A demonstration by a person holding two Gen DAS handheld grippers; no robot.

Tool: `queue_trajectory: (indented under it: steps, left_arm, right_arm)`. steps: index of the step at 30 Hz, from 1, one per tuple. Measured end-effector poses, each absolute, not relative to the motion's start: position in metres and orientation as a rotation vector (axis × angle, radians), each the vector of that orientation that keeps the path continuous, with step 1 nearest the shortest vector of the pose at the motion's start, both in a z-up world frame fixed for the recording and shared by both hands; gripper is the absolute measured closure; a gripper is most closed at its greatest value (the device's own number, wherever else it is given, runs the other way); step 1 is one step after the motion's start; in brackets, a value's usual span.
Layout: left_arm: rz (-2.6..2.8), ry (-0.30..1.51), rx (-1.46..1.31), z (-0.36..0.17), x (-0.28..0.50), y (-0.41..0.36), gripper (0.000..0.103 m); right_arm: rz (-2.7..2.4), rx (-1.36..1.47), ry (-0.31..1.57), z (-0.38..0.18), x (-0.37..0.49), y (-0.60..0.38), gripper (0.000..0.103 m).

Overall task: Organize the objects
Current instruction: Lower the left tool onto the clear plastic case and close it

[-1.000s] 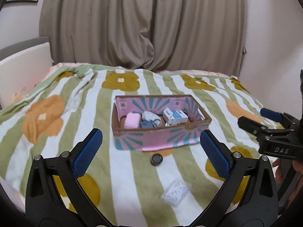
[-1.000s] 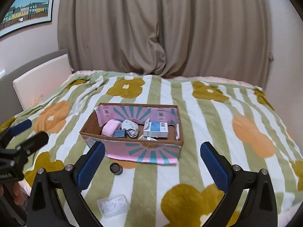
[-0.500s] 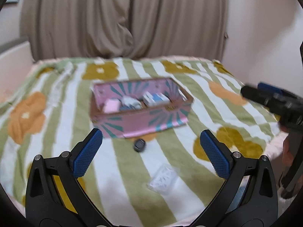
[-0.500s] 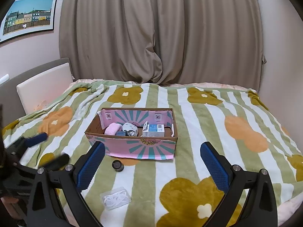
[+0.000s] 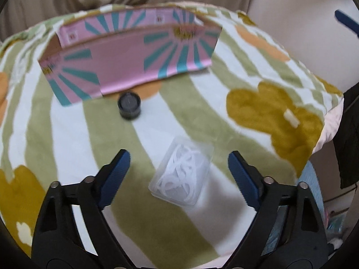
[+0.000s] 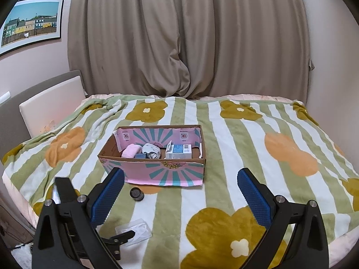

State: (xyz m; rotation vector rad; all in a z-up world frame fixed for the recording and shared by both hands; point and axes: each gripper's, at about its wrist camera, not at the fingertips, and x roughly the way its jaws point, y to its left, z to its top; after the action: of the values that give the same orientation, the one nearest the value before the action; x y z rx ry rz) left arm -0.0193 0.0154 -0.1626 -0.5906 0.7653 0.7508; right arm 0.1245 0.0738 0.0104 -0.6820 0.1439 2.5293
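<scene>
Left claw [image 5: 179, 168] low over the bed, tilted steeply down, jaws closing but not yet in contact; clear plastic case [image 5: 182, 174] of white coiled cord sits between the blue pads [image 5: 116, 172], nearer the right one. No grip yet. Frame is motion-blurred, so the exact gap on each side is hard to read.

Case lies flat on the striped flower blanket [image 5: 143, 228], long axis running roughly 1 to 7 o'clock, skewed to the line of the jaws. Judgement: pads should meet the two long flat sides, so a small roll of the wrist to square up is worth making before closing. Soft blanket gives under pressure; pushing down would likely bury the case edge or pinch fabric. Better to close low on the walls without digging in. Thin clear plastic probably flexes and slips, so a gentle, centred squeeze.

At 11 o'clock of the case, well apart: small dark round jar [image 5: 129, 108], upright, just beside the front wall of the pink-and-teal cardboard box [image 5: 134, 60].

Right claw [image 6: 180, 199] wide, holding nothing, hovering above the blanket. Its view shows the box interior: pink soft item, grey bundle, blue-and-white carton [image 6: 179, 151]. Free floor space appears limited; the case may need to lie on top.
</scene>
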Motion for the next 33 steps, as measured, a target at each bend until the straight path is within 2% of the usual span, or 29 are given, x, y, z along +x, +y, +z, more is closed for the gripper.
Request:
queue_trajectory:
  steps: [13,15,16,33]
  left_arm:
    - [0.708,0.830,-0.625,-0.192,-0.007,0.021,0.022]
    - [0.696,0.843,-0.635,-0.196,-0.005,0.022,0.036]
    - [0.689,0.855,-0.643,-0.199,-0.004,0.023,0.038]
    - [0.690,0.805,-0.649,-0.193,-0.008,0.025,0.047]
  right_arm:
    - [2.500,-0.712,0.185,0.005,0.129,0.092,0.002]
    - [2.498,-0.715,0.188,0.005,0.128,0.093,0.002]
    - [2.498,-0.714,0.187,0.005,0.128,0.093,0.002]
    - [2.502,-0.725,0.188,0.003,0.123,0.094,0.002]
